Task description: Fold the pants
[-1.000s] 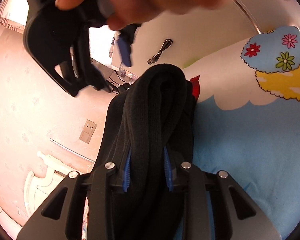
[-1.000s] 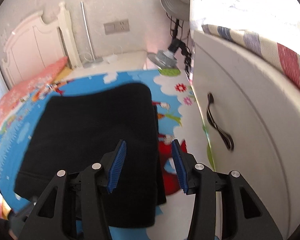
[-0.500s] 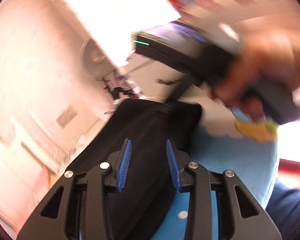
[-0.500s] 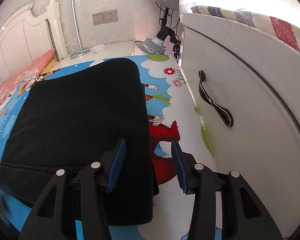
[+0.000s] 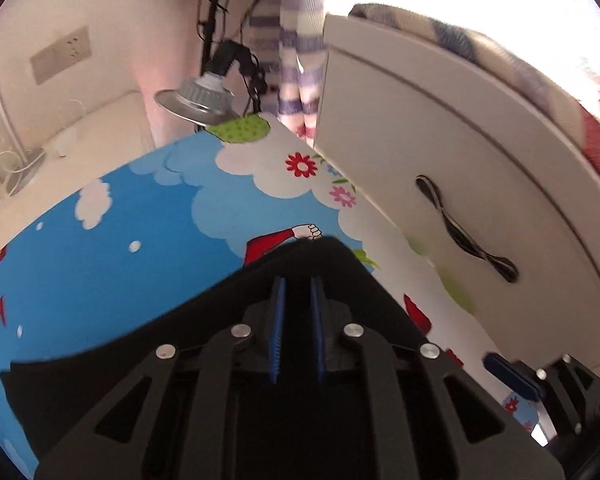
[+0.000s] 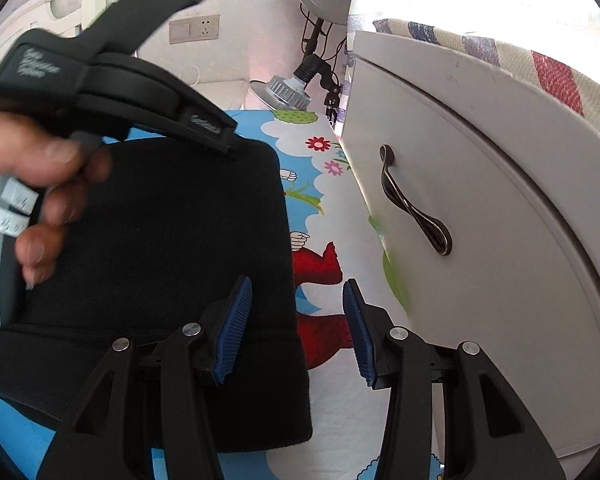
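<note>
Two blue pads of the left gripper (image 5: 297,312) stand close together in the left wrist view, with only a narrow dark gap between them. Whether cloth sits in this gap I cannot tell, because the black pants (image 5: 204,320) under them have the same dark tone. The pants lie on the cartoon play mat (image 5: 140,216), and their far rounded corner ends just before the red figure printed there. I judge the tool rests low over this corner to press or smooth it. To the right, the white cabinet (image 5: 440,152) with its dark handle (image 5: 464,232) rises near the edge of the pants, so room on that side is small. To the left and ahead, the mat is free. A metal lamp (image 5: 198,100) stands further back, at the wall.

From the right wrist view, the right gripper (image 6: 298,326) is wide apart and holds nothing. Its left pad hangs over the right border of the pants (image 6: 160,248), and its right pad over the mat (image 6: 352,264). The pants look already folded into a thick rectangle, so the task seems almost finished. A hand (image 6: 40,184) holds the left gripper (image 6: 230,146), whose tip rests at the far right corner of the pants. Between the right border and the cabinet (image 6: 480,208) remains one strip of mat for moving.
</note>
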Demonstrator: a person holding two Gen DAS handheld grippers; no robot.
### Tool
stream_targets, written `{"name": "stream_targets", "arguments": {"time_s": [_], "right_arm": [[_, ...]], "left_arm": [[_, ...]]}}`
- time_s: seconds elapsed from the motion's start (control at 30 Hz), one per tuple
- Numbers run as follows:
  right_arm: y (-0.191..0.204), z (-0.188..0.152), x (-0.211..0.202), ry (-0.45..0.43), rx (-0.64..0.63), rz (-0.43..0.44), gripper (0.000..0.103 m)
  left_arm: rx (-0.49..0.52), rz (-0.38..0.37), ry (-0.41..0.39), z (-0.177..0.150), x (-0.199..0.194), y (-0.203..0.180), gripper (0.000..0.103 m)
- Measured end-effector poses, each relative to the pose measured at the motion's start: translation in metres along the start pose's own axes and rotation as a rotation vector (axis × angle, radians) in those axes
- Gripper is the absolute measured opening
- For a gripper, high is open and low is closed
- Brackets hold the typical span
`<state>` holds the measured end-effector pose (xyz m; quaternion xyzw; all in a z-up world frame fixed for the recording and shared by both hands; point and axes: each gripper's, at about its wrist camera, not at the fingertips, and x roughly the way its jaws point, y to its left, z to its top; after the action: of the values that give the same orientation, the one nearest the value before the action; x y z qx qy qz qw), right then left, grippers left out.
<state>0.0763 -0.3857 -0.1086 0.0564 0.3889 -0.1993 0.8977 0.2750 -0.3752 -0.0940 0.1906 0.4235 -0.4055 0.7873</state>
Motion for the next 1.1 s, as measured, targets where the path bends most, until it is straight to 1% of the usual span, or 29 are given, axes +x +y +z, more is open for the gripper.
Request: {"name": "stream_targets", "arguments": {"time_s": [0.07,0.1,0.13,0.17,0.2,0.33,0.47,0.53,0.6,0.7,0.77,0.8,0.83,0.9,0.93,1.03,1.1], "right_arm": [[-0.001,0.000,0.001,0.002,0.001,0.006,0.043],[-0.001,0.000,0.001,0.002,0.000,0.007,0.043],[-0.001,0.000,0.001,0.002,0.002,0.009,0.043],[-0.003,0.000,0.002,0.002,0.009,0.015,0.043],[-0.004,0.000,0.003,0.002,0.015,0.021,0.043],[-0.005,-0.001,0.004,-0.001,0.023,0.024,0.043],[-0.005,-0.001,0.004,-0.002,0.019,0.021,0.043],[-0.005,-0.001,0.004,0.000,0.018,0.020,0.043],[-0.005,-0.001,0.004,0.000,0.014,0.021,0.043],[-0.004,-0.002,0.004,-0.003,0.011,0.017,0.043],[-0.003,-0.002,0.004,-0.004,0.011,0.015,0.043],[-0.003,-0.002,0.004,-0.004,0.009,0.013,0.043],[-0.002,-0.001,0.004,-0.004,0.003,0.011,0.043],[-0.001,-0.001,0.004,-0.004,-0.002,0.005,0.043],[0.000,-0.001,0.004,-0.004,-0.001,0.001,0.044],[0.001,0.000,0.002,-0.011,0.004,-0.012,0.047],[0.000,0.002,-0.008,-0.028,0.023,-0.022,0.050]], "left_arm": [[0.021,0.016,0.035,0.005,0.016,-0.004,0.012],[0.011,0.019,0.052,0.007,0.021,-0.003,0.012],[-0.008,0.015,0.060,-0.001,0.019,-0.002,0.011],[-0.023,0.009,0.069,-0.002,0.020,-0.001,0.011],[-0.024,0.013,0.075,-0.002,0.024,0.000,0.011],[0.019,0.071,0.052,-0.011,0.021,-0.014,0.011],[0.019,0.078,0.037,-0.011,0.021,-0.015,0.011],[0.022,0.078,0.022,-0.013,0.020,-0.015,0.011],[0.003,0.060,-0.003,-0.014,0.015,-0.013,0.011],[-0.057,0.027,-0.079,-0.019,-0.008,-0.008,0.012],[-0.088,0.032,-0.136,-0.026,-0.029,-0.009,0.018],[-0.103,0.033,-0.145,-0.031,-0.032,-0.008,0.024],[-0.111,0.036,-0.138,-0.034,-0.032,-0.007,0.025],[-0.109,0.038,-0.084,-0.041,-0.018,-0.007,0.025],[-0.101,0.043,-0.073,-0.043,-0.014,-0.007,0.025],[-0.078,0.066,-0.060,-0.040,-0.012,-0.012,0.029],[-0.052,0.084,-0.056,-0.041,-0.009,-0.016,0.031]]}}
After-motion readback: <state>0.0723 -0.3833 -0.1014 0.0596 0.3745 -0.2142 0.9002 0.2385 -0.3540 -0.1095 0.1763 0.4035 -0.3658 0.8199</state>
